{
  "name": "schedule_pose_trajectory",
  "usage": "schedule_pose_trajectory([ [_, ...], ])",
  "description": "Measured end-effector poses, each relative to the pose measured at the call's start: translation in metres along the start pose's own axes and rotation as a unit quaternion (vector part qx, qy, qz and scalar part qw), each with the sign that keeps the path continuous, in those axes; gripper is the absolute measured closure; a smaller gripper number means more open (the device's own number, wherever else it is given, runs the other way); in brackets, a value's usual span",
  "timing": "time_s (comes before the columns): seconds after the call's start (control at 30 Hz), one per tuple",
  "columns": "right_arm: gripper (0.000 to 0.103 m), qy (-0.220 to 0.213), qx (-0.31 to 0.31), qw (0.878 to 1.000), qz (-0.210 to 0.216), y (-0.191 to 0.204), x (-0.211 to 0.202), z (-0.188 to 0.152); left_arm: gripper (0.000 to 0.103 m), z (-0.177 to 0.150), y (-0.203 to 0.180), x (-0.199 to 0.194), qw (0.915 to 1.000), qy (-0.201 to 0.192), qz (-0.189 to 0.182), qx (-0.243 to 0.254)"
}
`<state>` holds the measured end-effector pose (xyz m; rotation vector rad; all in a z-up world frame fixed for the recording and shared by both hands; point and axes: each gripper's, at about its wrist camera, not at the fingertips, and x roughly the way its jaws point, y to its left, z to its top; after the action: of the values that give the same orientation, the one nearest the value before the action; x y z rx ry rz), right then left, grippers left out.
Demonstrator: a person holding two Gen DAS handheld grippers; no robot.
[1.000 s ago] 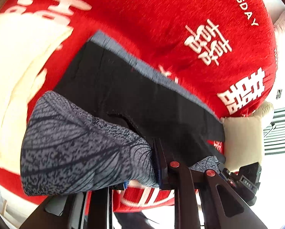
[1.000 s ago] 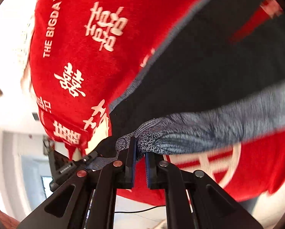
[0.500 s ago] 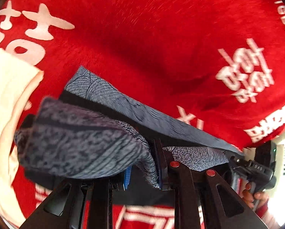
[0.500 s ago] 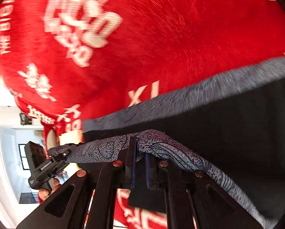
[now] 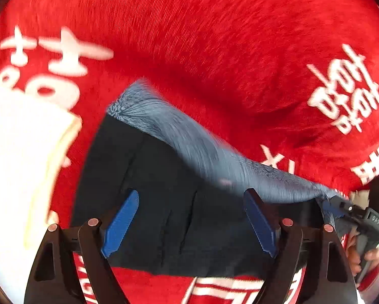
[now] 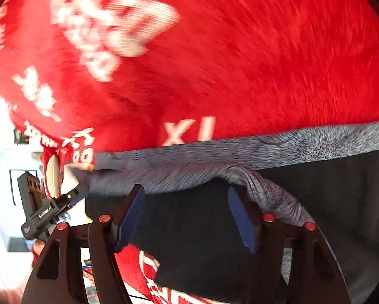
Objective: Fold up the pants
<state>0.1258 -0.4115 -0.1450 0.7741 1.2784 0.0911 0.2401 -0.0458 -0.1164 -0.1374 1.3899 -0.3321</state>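
While the pants (image 5: pixel 179 202) lie flat on the red blanket (image 5: pixel 214 50), we get a good look at them: dark fabric facing up, with a grey patterned band (image 5: pixel 202 152) running along the far edge. From the right wrist view, that same band (image 6: pixel 290 147) stretches across the frame, and a fold of the patterned cloth humps up and drapes over the right-hand finger (image 6: pixel 242 217) of the right gripper (image 6: pixel 186 202). Its jaws stand wide apart, nothing between them, hovering just above the dark cloth. Over to the left gripper (image 5: pixel 192 207): jaws also spread wide, blue pads (image 5: pixel 121 223) showing on both sides, the dark cloth lying in the gap below without being pinched. Each camera catches the other tool at the edge of its frame, close to a corner of the pants; from there I cannot tell how those jaws stand. White lettering (image 5: pixel 346 88) is printed across the blanket, blurred in places. A pale cream cloth (image 5: pixel 19 164) sits to the left, just beside the pants.
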Motion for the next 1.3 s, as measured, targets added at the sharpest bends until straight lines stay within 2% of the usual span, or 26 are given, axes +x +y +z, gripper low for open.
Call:
schedule_pose_trajectory([
  [0.07,0.036,0.003,-0.035,0.999,-0.006,0.018,-0.005,-0.008,0.018,-0.004,0.001,-0.003,0.9999,0.004,0.012,0.005],
  [0.13,0.06,0.023,-0.06,0.998,-0.012,0.031,0.005,-0.013,0.018,-0.007,-0.003,0.004,0.999,0.01,0.032,0.029],
  [0.2,0.072,0.051,-0.092,0.994,-0.033,0.043,0.029,-0.014,0.018,-0.008,-0.012,0.019,0.9974,0.014,0.05,0.05],
  [0.23,0.073,0.058,-0.105,0.992,-0.05,0.048,0.041,-0.012,0.018,-0.007,-0.015,0.027,0.9971,0.015,0.05,0.055],
  [0.3,0.073,0.06,-0.128,0.987,-0.073,0.053,0.063,-0.006,0.018,-0.003,-0.022,0.043,0.9961,0.007,0.06,0.063],
  [0.4,0.073,0.043,-0.159,0.979,-0.121,0.057,0.089,0.008,0.018,0.009,-0.028,0.064,0.9924,-0.015,0.102,0.067],
  [0.5,0.074,0.022,-0.132,0.985,-0.109,0.051,0.1,0.025,0.018,0.02,-0.032,0.08,0.9879,-0.026,0.135,0.07],
  [0.67,0.072,0.016,-0.061,0.995,-0.074,0.037,0.098,0.037,0.018,0.024,-0.044,0.08,0.9842,-0.019,0.159,0.077],
  [0.7,0.066,0.013,-0.059,0.996,-0.069,0.038,0.093,0.035,0.018,0.022,-0.048,0.077,0.9843,-0.014,0.158,0.078],
  [0.73,0.055,0.009,-0.06,0.996,-0.067,0.038,0.086,0.032,0.018,0.019,-0.051,0.074,0.9848,-0.01,0.155,0.077],
  [0.8,0.044,-0.004,-0.067,0.995,-0.07,0.038,0.066,0.021,0.018,0.009,-0.056,0.063,0.9864,-0.002,0.147,0.073],
  [0.83,0.042,-0.01,-0.068,0.995,-0.071,0.036,0.054,0.013,0.018,0.003,-0.06,0.058,0.9867,0.001,0.145,0.074],
  [1.1,0.039,0.0,-0.029,0.995,-0.093,-0.005,-0.008,-0.069,0.018,-0.077,-0.116,0.033,0.985,0.04,0.13,0.107],
  [1.3,0.039,0.007,0.01,0.994,-0.109,-0.042,-0.041,-0.119,0.018,-0.131,-0.161,0.033,0.9816,0.069,0.113,0.138],
])
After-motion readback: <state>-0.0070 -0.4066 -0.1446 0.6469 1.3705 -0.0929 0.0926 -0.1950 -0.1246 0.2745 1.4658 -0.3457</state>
